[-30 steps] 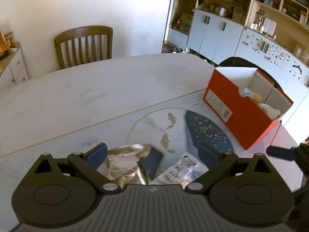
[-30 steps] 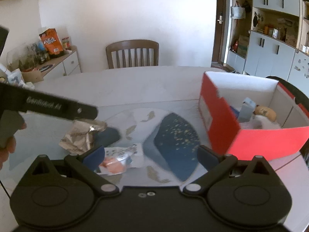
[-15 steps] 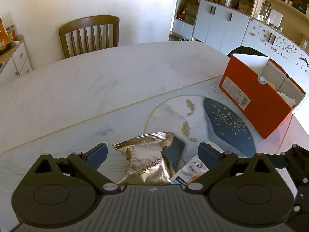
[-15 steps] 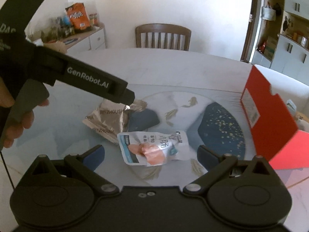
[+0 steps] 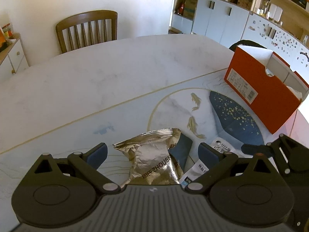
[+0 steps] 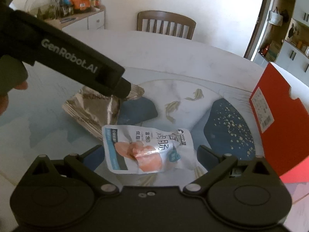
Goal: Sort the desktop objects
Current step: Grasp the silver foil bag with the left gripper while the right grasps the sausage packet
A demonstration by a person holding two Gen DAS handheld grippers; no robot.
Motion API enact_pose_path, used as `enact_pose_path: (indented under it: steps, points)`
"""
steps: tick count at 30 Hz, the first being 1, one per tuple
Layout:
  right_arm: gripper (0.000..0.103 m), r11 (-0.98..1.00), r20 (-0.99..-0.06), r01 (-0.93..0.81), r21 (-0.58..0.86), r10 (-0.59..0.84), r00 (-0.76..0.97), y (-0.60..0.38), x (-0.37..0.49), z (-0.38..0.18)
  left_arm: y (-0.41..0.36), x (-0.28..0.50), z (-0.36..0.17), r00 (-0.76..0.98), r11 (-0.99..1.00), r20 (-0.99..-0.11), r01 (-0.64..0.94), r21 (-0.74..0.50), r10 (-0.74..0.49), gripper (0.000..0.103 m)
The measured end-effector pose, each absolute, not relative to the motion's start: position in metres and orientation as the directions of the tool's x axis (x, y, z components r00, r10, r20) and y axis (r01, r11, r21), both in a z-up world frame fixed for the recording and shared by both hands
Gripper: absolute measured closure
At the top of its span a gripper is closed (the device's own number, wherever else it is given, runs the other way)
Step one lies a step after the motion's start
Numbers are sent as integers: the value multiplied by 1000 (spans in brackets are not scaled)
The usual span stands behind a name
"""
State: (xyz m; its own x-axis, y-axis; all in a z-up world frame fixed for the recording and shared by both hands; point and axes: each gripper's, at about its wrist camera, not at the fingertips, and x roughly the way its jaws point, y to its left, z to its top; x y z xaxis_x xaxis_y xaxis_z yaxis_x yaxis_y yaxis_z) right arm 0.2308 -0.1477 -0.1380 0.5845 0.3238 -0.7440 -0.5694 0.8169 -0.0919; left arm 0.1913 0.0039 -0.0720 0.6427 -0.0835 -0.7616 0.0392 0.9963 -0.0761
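Left wrist: foil packet [image 5: 152, 160] between open left gripper [image 5: 152, 154]

Bright daylight, strong fisheye bend, one view soft.

The left wrist view is sharp; sun lights the shelving at upper right and gives the foil packet [image 5: 152, 158] crisp glints. The right wrist view is hazier, with the left tongs [image 6: 123, 89] blurred at upper left. The tabletop [image 5: 96, 81] shows a pale sheen, and frame corners curve and darken.
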Motion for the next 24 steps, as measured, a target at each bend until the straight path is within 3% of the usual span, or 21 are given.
enact_pose_path:
  steps: [24]
  points:
    - [2, 883, -763, -469, 17, 314, 564, -193, 290, -152, 4, 206, -99, 601, 994, -792, 59, -89, -107, 3]
